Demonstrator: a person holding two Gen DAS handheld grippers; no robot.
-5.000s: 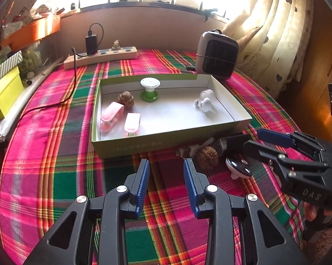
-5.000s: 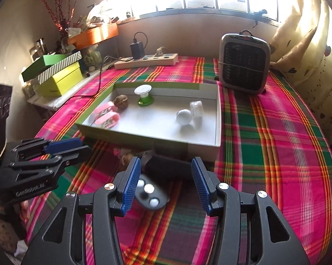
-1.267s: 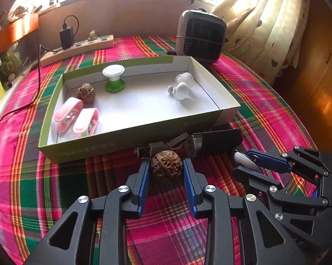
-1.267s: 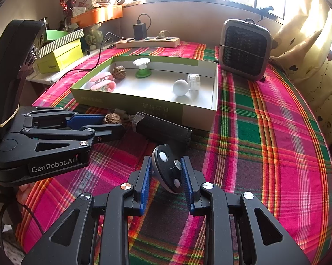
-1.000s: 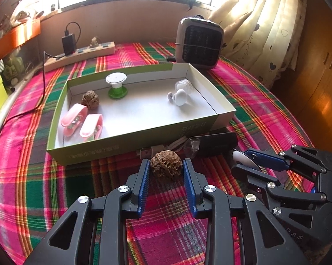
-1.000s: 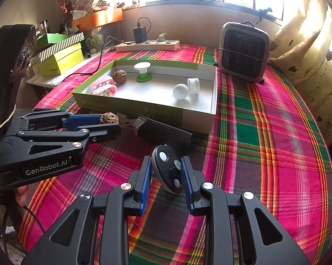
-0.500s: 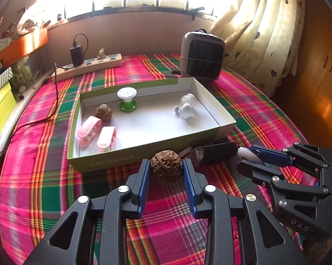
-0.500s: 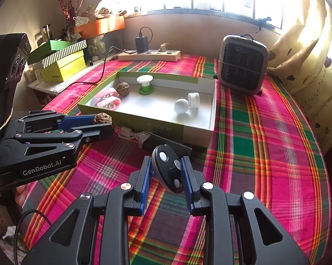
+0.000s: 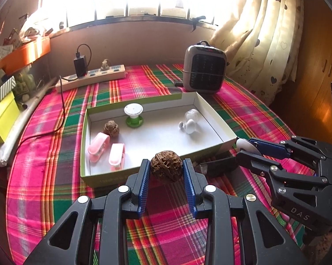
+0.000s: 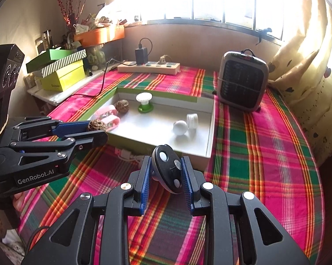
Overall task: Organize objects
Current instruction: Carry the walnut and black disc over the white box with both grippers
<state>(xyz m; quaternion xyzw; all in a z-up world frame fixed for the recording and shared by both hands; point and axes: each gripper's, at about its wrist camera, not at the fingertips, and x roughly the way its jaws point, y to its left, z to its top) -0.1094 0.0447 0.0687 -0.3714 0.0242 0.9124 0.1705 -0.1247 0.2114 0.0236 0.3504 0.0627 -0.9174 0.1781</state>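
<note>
Left gripper (image 9: 166, 171): blue-padded fingers (image 9: 143, 177) closed partway on a brown wrinkled walnut (image 9: 166, 168), pads pressing both its sides; nut held clear of the cloth, before the near wall of the box.

Right gripper (image 10: 166, 177): fingers (image 10: 185, 182) nearly together, clamped on a dark oval fob (image 10: 168, 169) with round silver buttons, held edge-up off the cloth.

Shallow green-sided box (image 9: 104, 180), white inside, at 12 o'clock from both grippers. Contents: second walnut (image 9: 111, 128) at its 9 o'clock side; two pink clips (image 9: 107, 150) side by side near the 8 o'clock corner; white-topped green spool (image 9: 133, 114) at 12 o'clock; white ball (image 10: 180, 127) touching a small clear jar (image 10: 192, 121) at 3 o'clock.

Outside the box, against its near wall: black oblong device (image 9: 218, 163) and white cable plug (image 10: 125, 154), lying on the cloth.

Worktop (image 10: 260, 145): red-and-green plaid cover.

Far edge: grey fan heater (image 10: 243, 84) at 1 o'clock; power strip (image 10: 148, 67) with black charger at 11 o'clock.

Beyond 10 o'clock: stacked green and yellow cartons (image 10: 62, 72).
</note>
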